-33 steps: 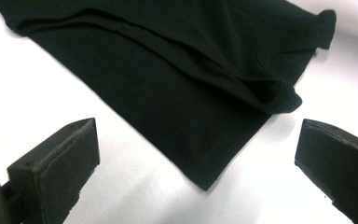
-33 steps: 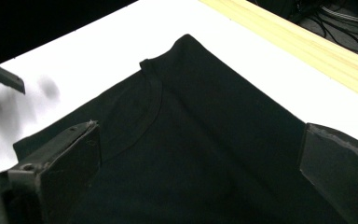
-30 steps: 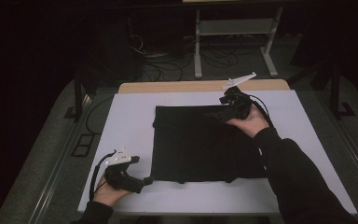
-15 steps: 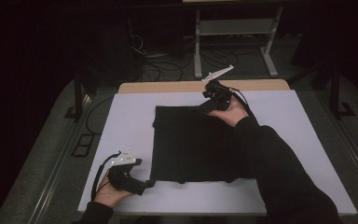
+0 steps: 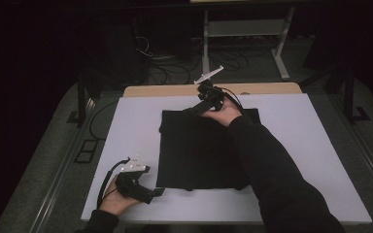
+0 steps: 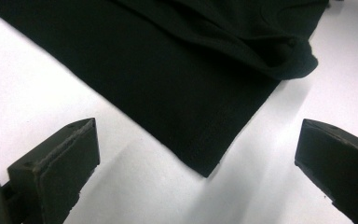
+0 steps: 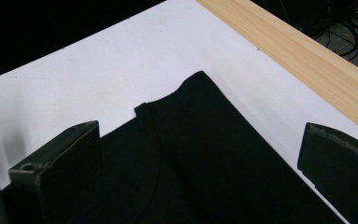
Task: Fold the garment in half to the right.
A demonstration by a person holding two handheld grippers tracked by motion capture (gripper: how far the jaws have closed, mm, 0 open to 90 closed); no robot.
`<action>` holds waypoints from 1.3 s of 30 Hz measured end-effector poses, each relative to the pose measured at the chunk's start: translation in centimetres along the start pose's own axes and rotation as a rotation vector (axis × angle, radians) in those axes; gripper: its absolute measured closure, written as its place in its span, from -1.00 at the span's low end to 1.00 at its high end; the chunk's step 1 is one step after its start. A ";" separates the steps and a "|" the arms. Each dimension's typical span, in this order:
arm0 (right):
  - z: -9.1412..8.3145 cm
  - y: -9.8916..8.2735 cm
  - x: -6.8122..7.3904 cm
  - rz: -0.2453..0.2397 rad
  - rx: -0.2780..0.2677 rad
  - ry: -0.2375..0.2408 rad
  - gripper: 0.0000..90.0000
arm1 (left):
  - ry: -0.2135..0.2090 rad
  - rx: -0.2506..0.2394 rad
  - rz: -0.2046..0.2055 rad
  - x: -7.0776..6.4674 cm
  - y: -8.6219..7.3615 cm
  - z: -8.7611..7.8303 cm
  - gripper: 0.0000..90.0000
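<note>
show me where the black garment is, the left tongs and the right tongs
black garment [image 5: 199, 150]: high view, middle of the folded cloth.
left tongs [image 5: 158, 191]: high view, between the tips beside the cloth's near left corner.
right tongs [image 5: 188, 111]: high view, between the tips over the cloth's far edge.

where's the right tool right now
In the high view the right tool is over the far edge of the black garment, left of its middle, near the table's wooden strip, jaws open.

R fingers [image 7: 58, 172] wide apart | black cloth [image 7: 200, 158], prob. shirt | white tabletop [image 7: 98, 74]
</note>
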State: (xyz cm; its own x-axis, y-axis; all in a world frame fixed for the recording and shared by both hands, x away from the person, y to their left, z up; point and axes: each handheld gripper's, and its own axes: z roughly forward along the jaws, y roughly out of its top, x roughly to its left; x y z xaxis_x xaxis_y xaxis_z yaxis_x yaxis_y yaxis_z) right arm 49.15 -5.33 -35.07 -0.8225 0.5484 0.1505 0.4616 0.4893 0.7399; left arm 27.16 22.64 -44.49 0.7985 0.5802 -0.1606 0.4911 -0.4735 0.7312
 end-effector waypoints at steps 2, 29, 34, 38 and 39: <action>0.6 0.3 0.0 0.006 -0.005 -0.001 -1.00 | 0.000 0.008 0.005 0.0 0.0 0.1 -1.00; 9.5 1.5 0.4 0.032 0.060 -0.026 -1.00 | 0.049 0.053 0.053 -0.5 0.5 1.3 -0.56; 10.6 1.3 -0.1 0.033 0.071 -0.031 -1.00 | 0.061 0.048 0.068 -0.6 0.7 1.4 -0.33; 11.8 1.1 -0.5 0.040 0.080 -0.040 -1.00 | 0.066 0.040 0.060 -0.6 0.8 1.5 -0.15; 12.1 1.0 -0.5 0.044 0.082 -0.039 -1.00 | 0.068 0.044 0.061 -0.6 0.8 1.5 -0.12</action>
State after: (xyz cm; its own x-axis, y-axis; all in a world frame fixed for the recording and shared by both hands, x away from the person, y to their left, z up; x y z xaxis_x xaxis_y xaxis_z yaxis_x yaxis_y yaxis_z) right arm 54.06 3.10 -42.33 -0.7884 0.5954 0.1547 0.5235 0.5172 0.6771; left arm 27.61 20.92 -44.75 0.8028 0.5920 -0.0702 0.4582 -0.5373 0.7081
